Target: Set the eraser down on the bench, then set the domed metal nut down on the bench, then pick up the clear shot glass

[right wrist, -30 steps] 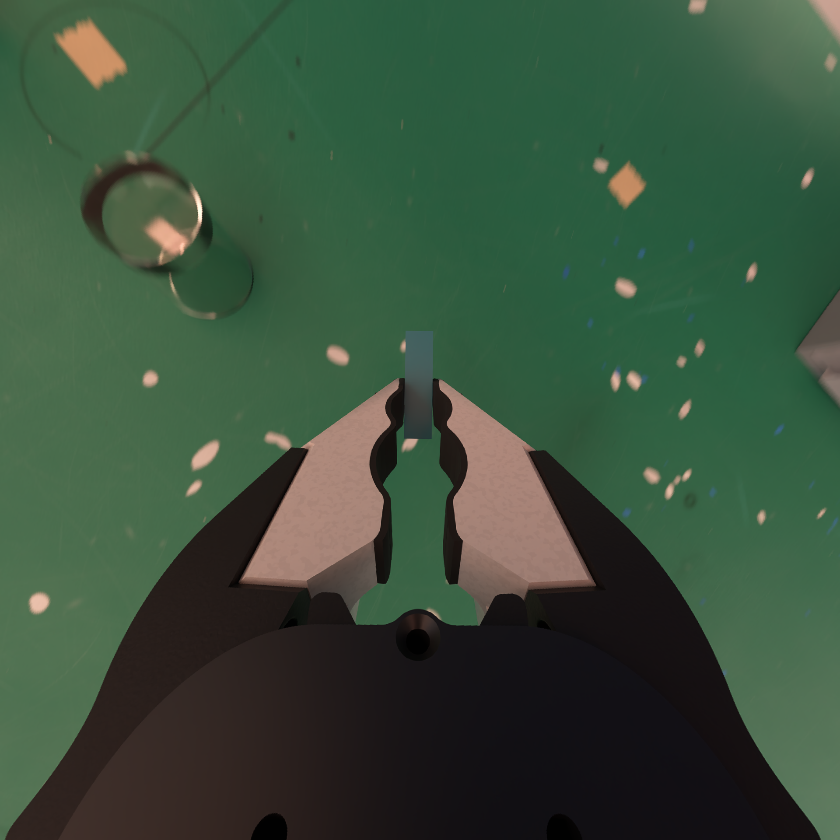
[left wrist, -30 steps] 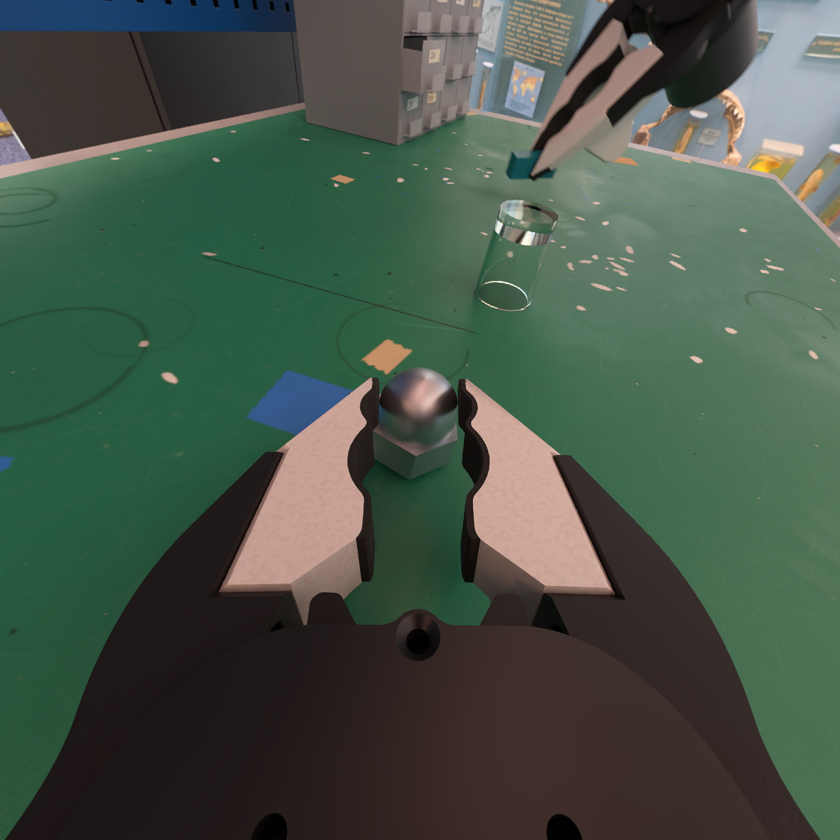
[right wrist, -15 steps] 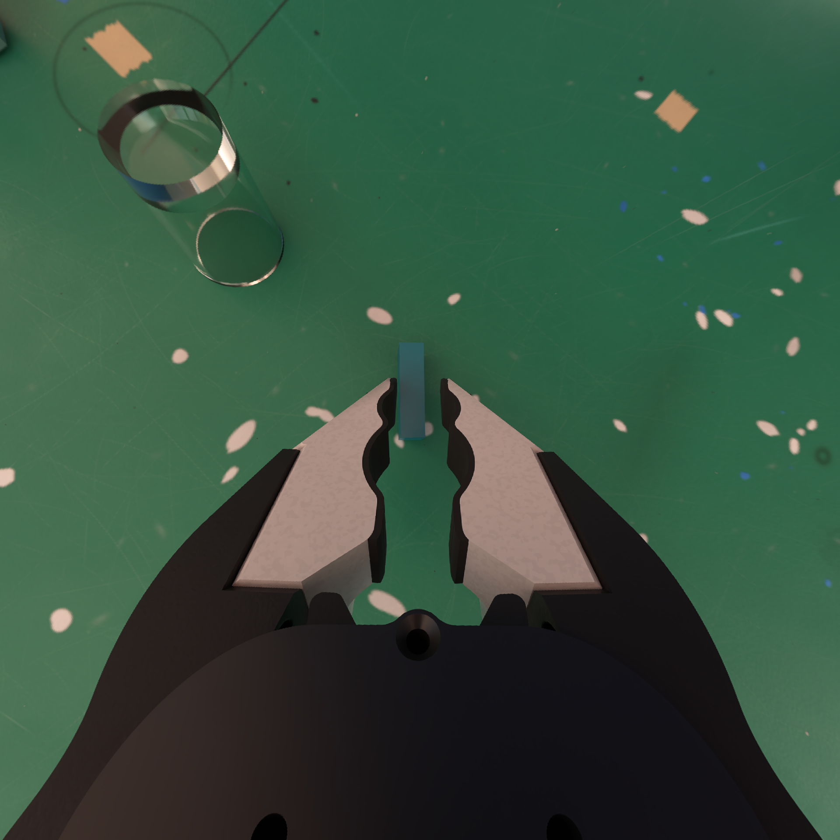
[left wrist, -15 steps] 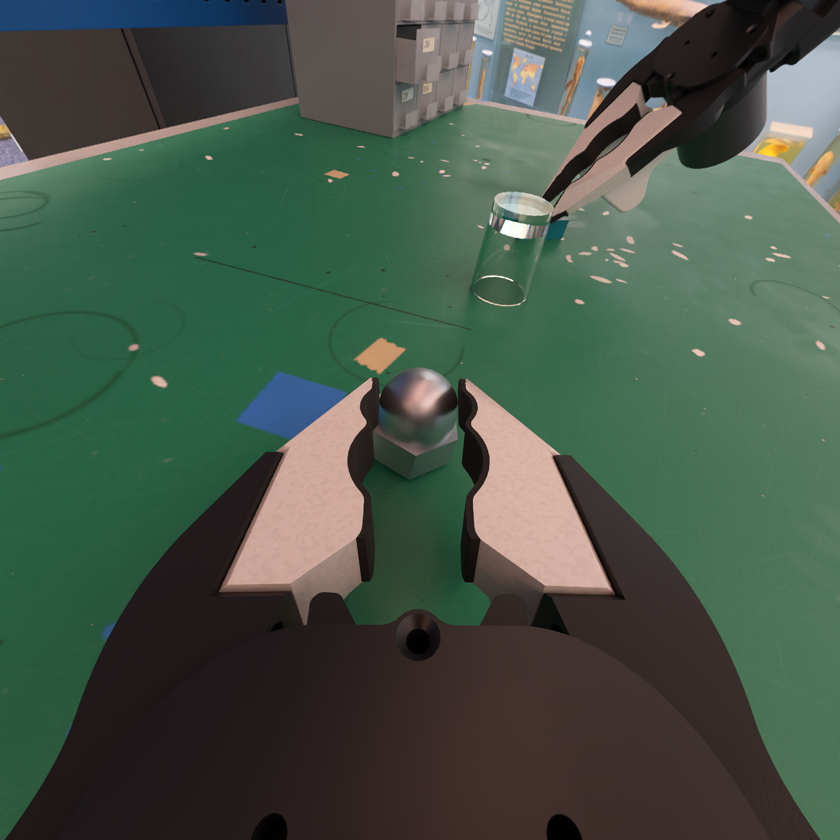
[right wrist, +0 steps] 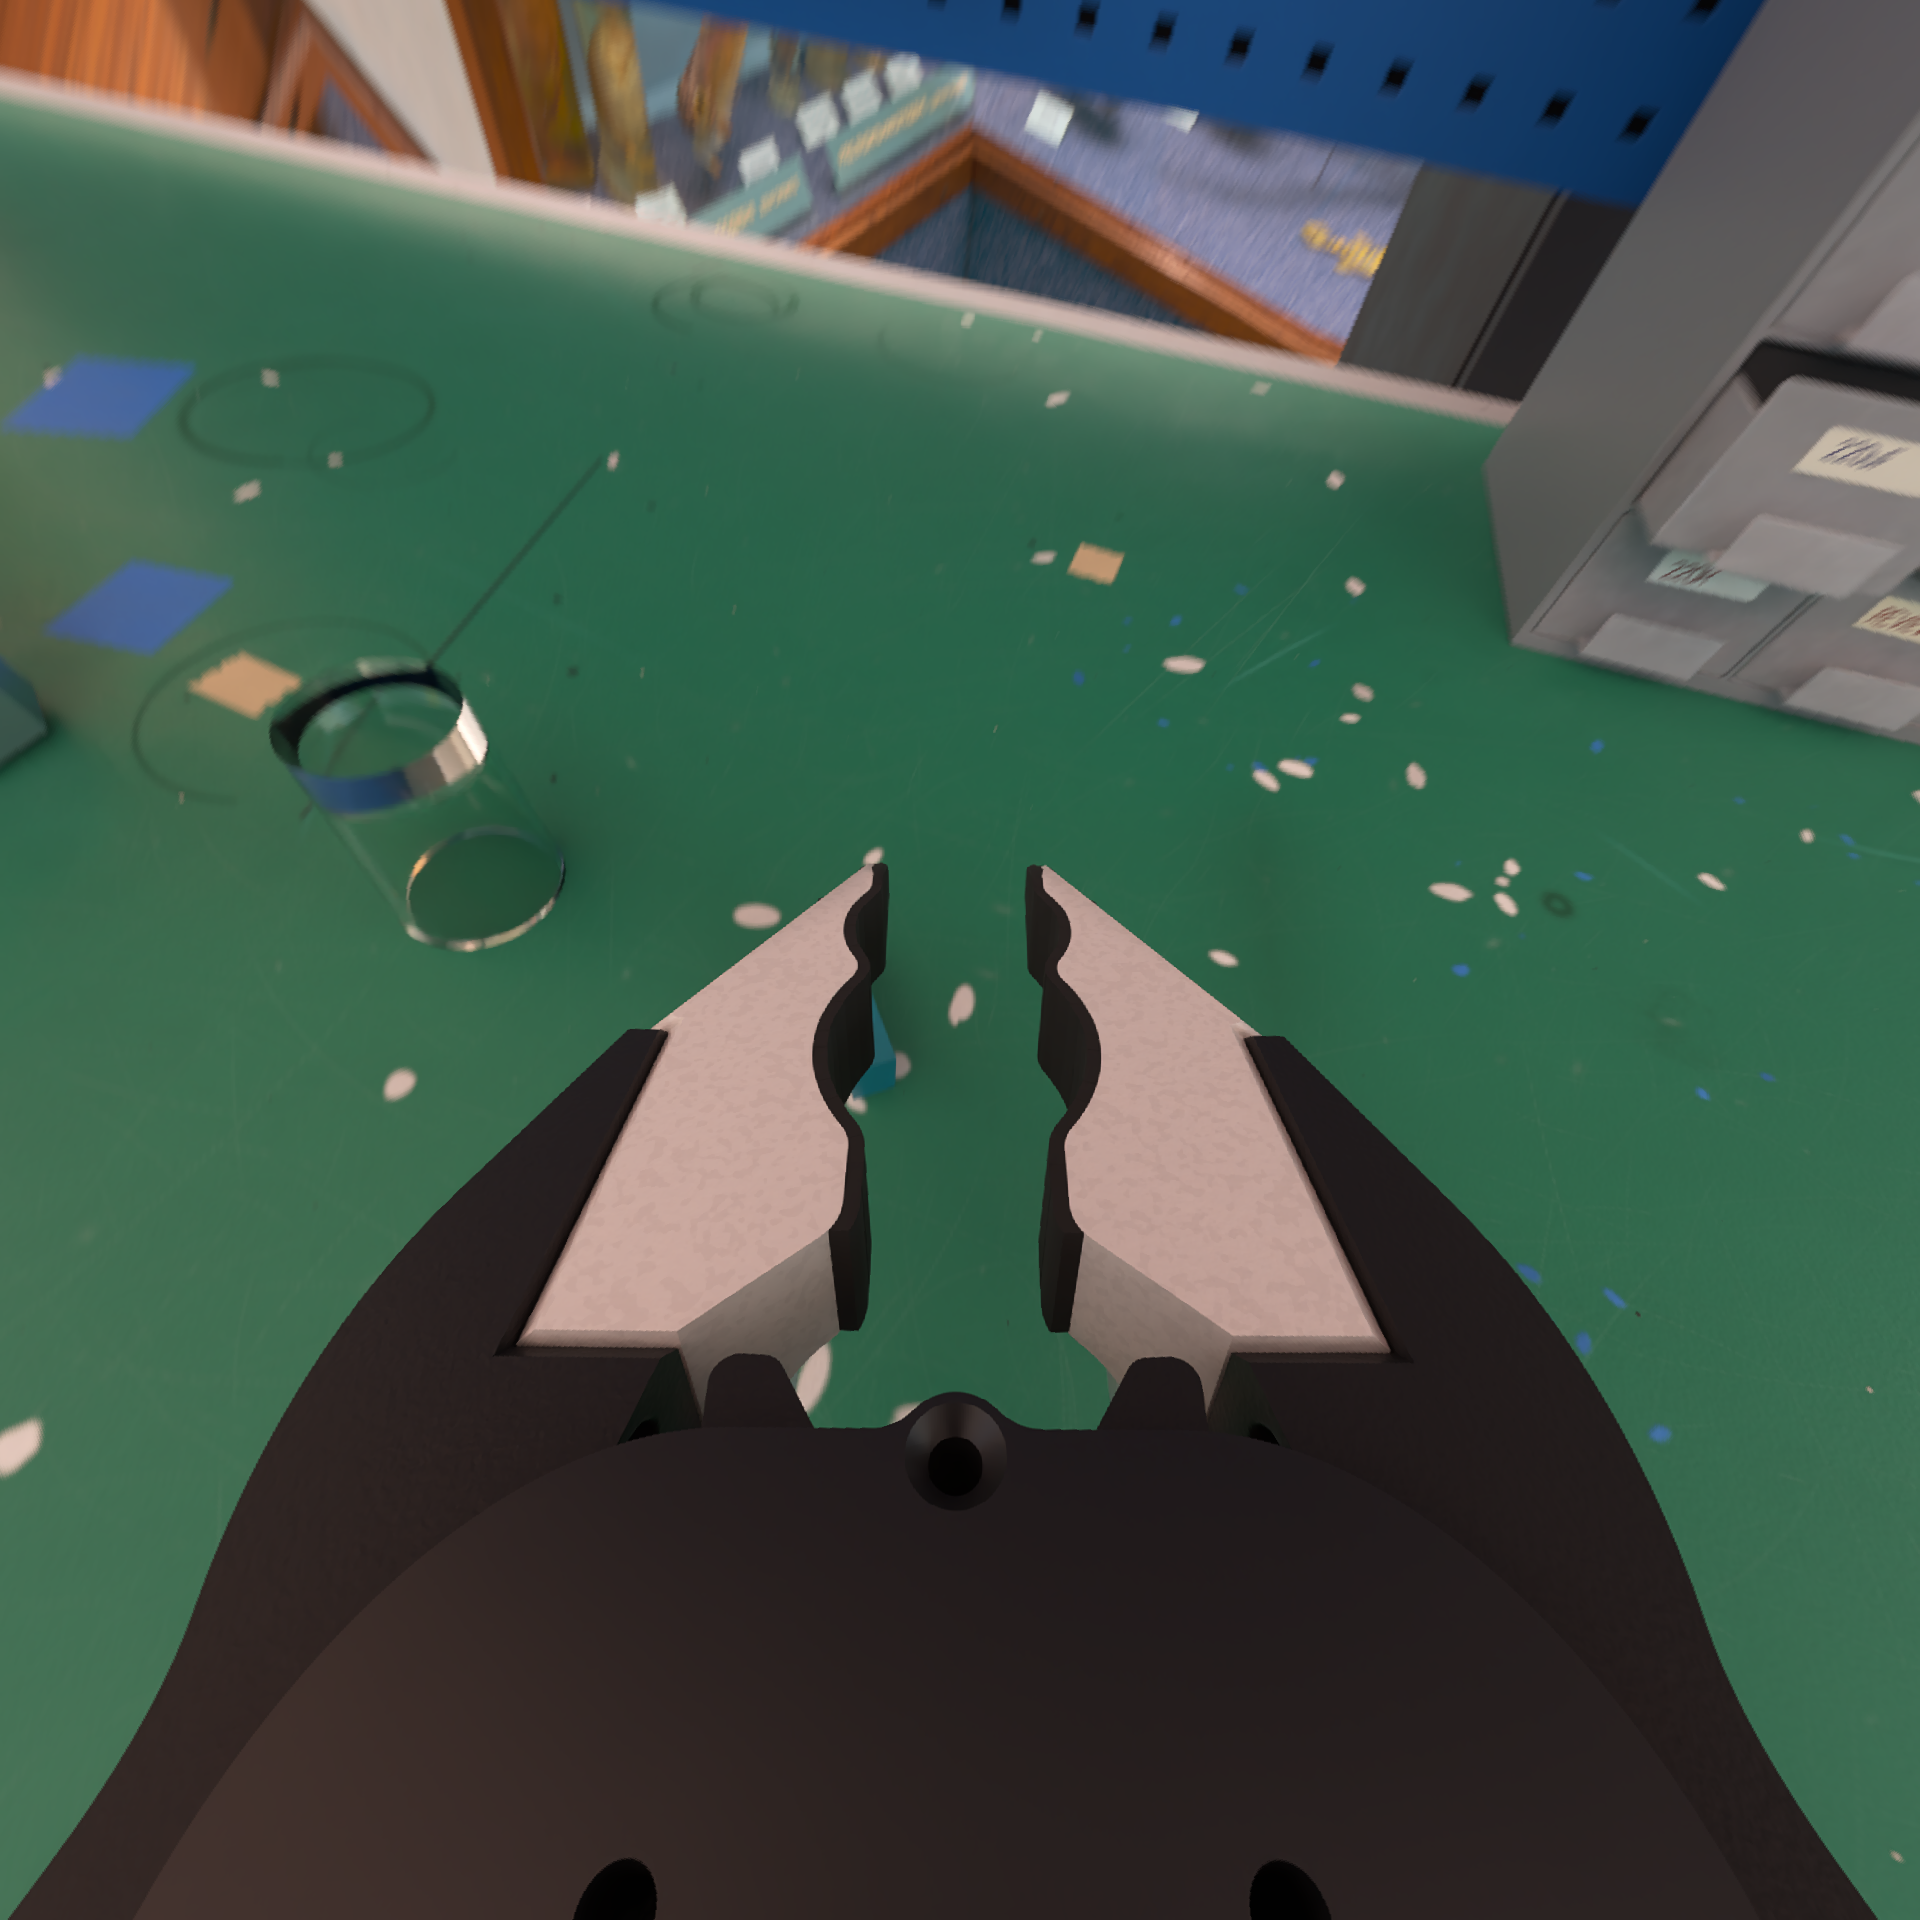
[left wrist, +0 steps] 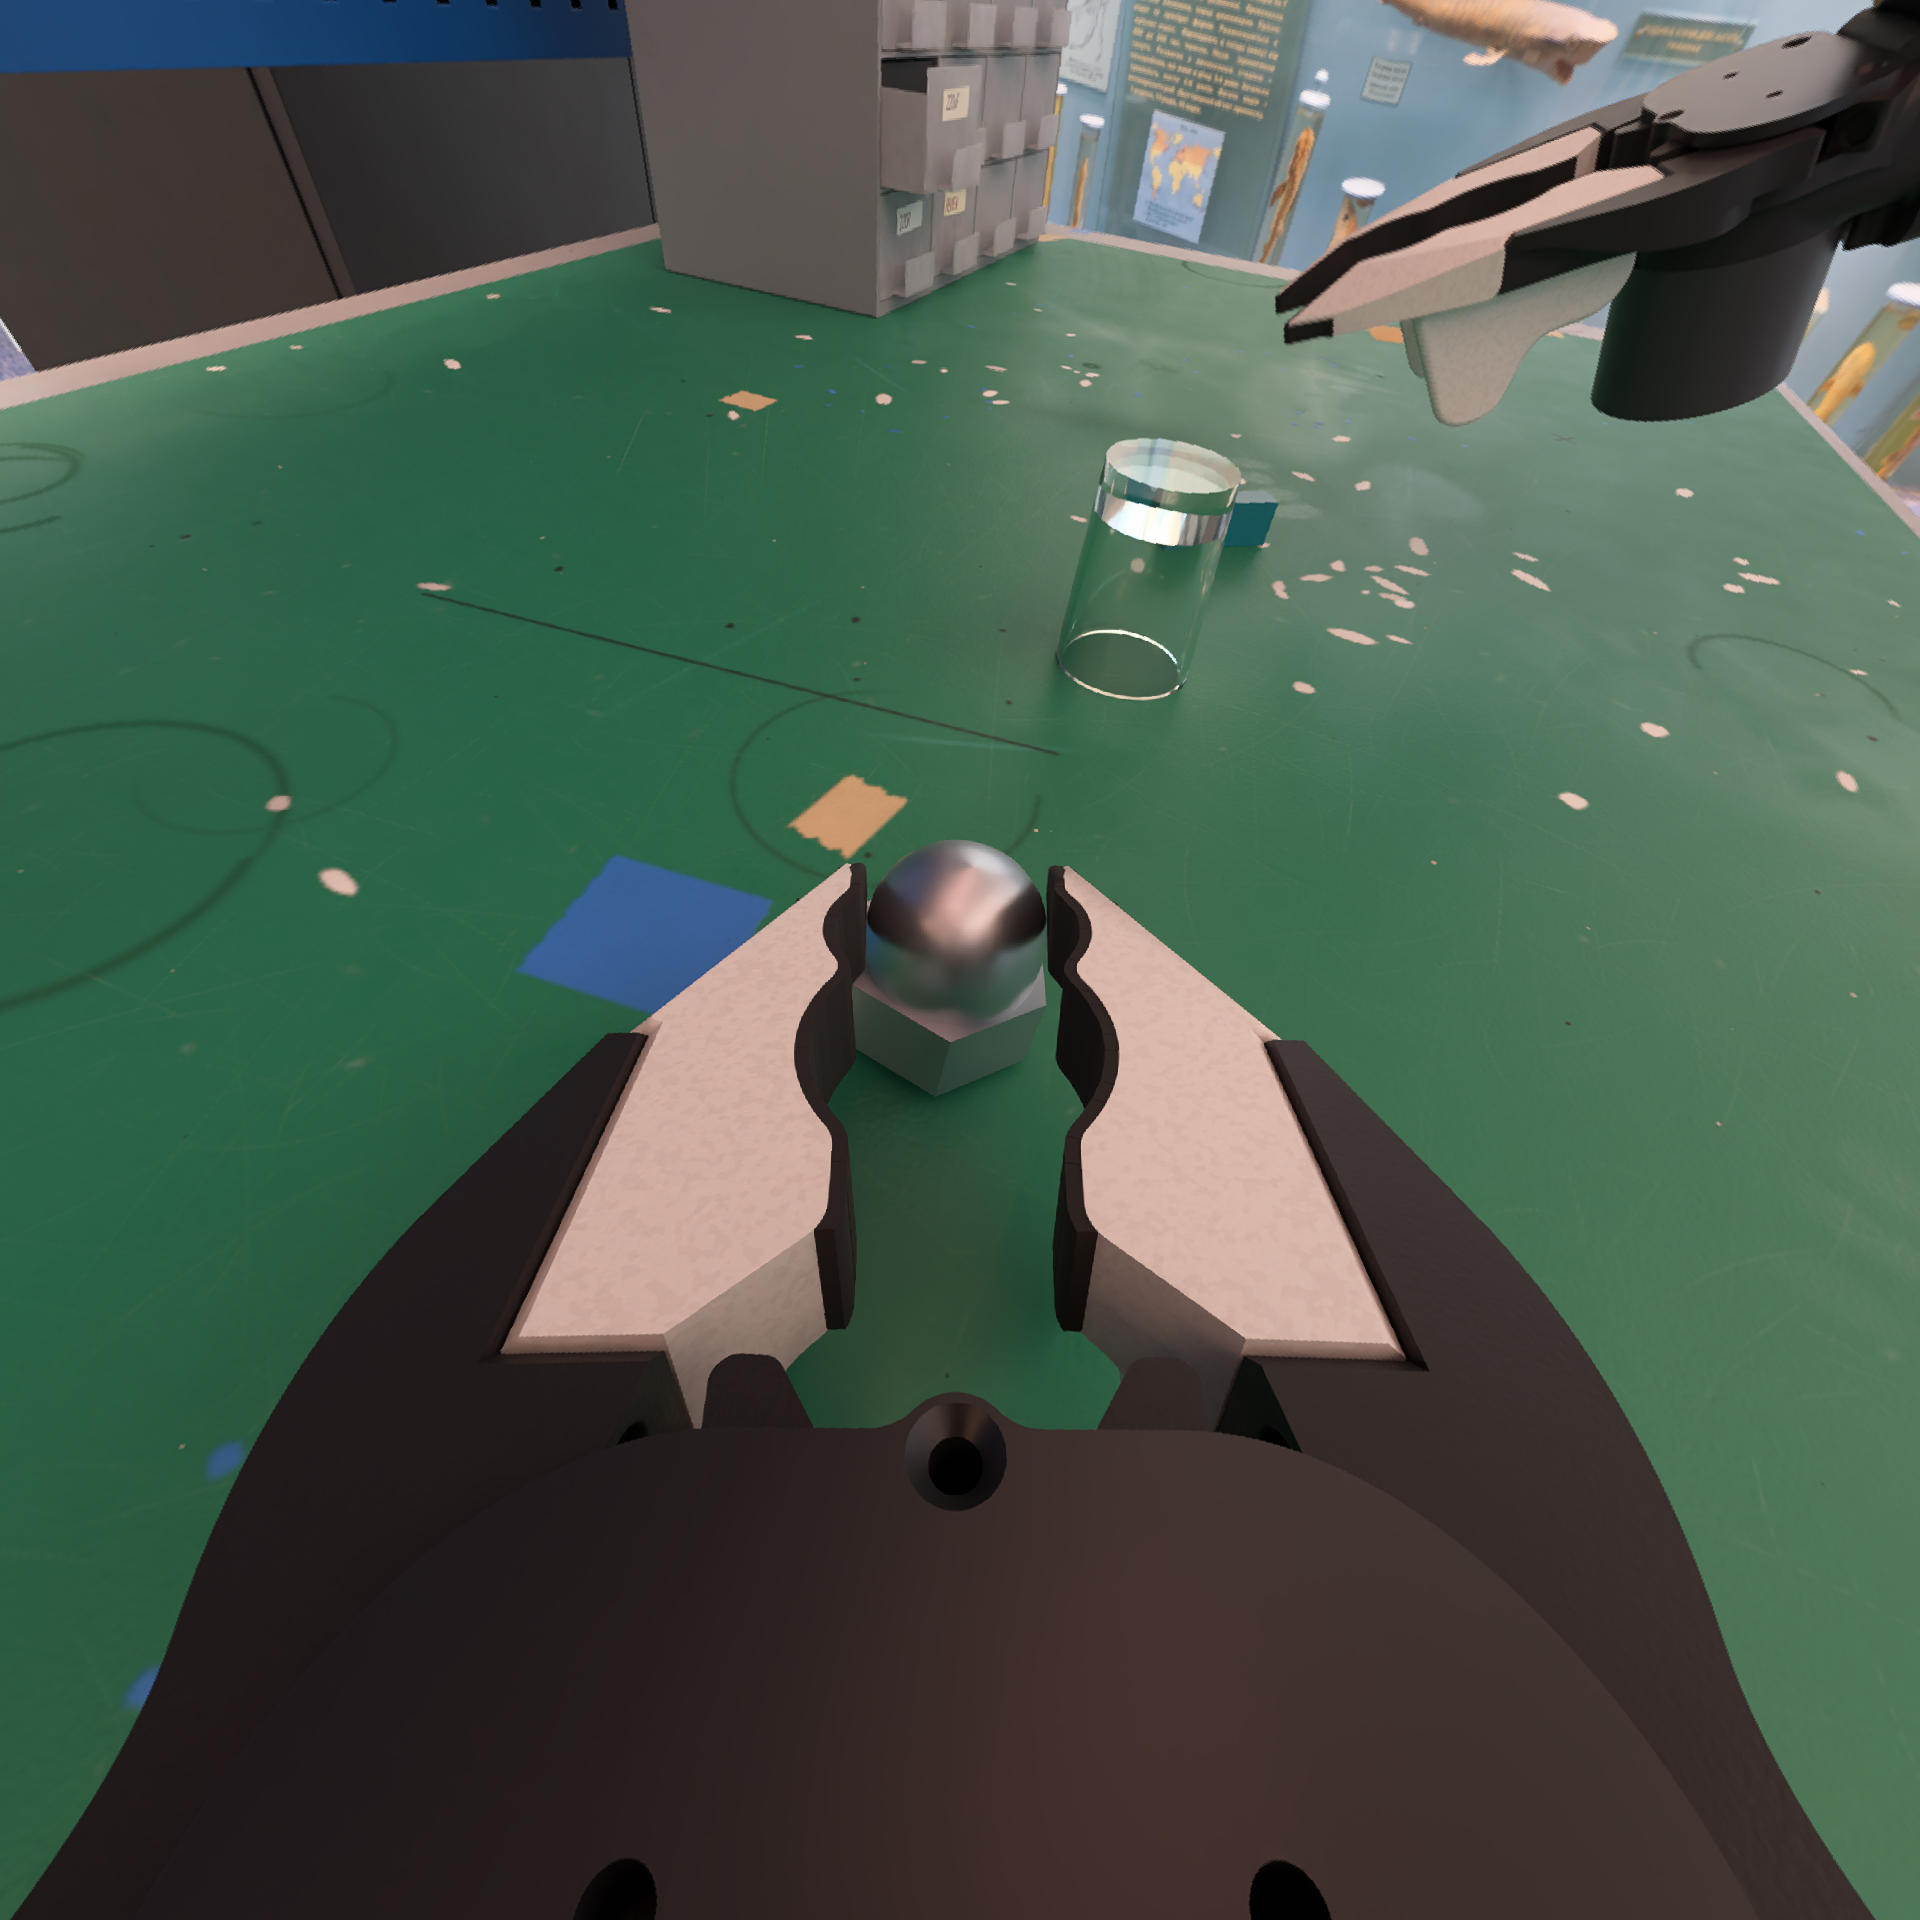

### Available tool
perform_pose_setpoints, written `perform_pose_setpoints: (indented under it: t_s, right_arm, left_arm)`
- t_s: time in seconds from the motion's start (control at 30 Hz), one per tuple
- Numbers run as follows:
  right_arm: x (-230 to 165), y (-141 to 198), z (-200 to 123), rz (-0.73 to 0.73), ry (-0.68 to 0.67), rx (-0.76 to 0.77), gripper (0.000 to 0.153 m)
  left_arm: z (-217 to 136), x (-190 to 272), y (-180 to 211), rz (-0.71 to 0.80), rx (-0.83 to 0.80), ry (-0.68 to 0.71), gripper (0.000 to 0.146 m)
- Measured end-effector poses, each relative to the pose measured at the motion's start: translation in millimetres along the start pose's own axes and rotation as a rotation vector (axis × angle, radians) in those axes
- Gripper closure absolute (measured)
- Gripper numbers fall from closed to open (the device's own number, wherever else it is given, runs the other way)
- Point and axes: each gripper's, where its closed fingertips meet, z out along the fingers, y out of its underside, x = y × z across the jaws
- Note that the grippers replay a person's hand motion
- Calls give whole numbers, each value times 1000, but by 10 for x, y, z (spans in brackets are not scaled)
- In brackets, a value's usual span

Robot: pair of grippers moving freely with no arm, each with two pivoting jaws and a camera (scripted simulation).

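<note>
- Left gripper clenches the domed metal nut above the bench, well short of the shot glass.
- Right gripper released, raised beyond the glass.
- Eraser lies on the bench just behind the glass; open green all round.

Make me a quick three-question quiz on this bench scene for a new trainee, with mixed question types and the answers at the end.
1. True or false: the right gripper is shut on the eraser.
2. Multiple choice: what is the left gripper shut on? A) the eraser B) the domed metal nut C) nothing
3. Short answer: in the left wrist view, which thing stands on the bench just in front of the eraser, with no gripper on it?

Key
1. False. The right gripper is open and the eraser lies on the bench.
2. B.
3. The clear shot glass.
</note>
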Motion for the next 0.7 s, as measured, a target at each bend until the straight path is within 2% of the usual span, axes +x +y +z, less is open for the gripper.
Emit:
perform_pose_setpoints:
  t_s: [0.17, 0.43, 0.7]
  right_arm:
    - [-55, -215, 12, 47, -16, 125, 114]
    - [-68, -242, 139, -1, 14, 119, 111]
    - [-165, -220, 209, 42, -55, 114, 109]
  left_arm:
    - [16, 5, 7, 3, -7, -3, 112]
    - [-29, -22, -16, 3, 7, -8, 112]
    - [-46, -6, -31, -2, 13, 4, 112]
